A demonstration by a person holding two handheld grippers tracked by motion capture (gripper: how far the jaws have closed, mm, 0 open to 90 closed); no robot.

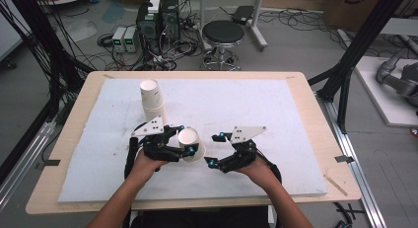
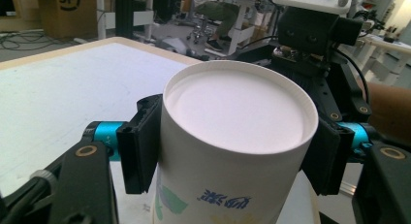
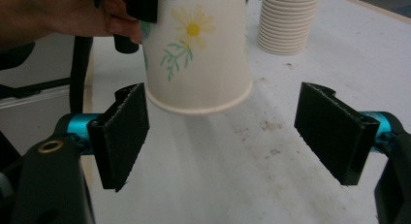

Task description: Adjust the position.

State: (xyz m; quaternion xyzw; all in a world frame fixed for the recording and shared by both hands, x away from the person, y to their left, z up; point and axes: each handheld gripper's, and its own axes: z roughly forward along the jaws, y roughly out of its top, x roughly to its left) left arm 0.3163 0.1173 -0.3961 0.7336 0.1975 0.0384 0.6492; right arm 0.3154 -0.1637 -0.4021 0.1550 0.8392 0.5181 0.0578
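A person at a work table holds a single paper cup (image 1: 190, 144) upside down and off the white mat (image 1: 276, 119), clamped in the left gripper (image 1: 183, 140); its two black pads press the cup's wall on either side just under the upturned base. The right gripper (image 1: 213, 150) waits just beside the cup with its jaws spread wide and nothing between them, the cup's rolled rim hanging in front of the gap. Behind, on the mat, stands the stack of paper cups (image 1: 153, 102), also mouth down. The step in hand appears to be carrying one separated cup away from the stack. The next move likely calls for setting it down or passing it across without crushing the thin wall
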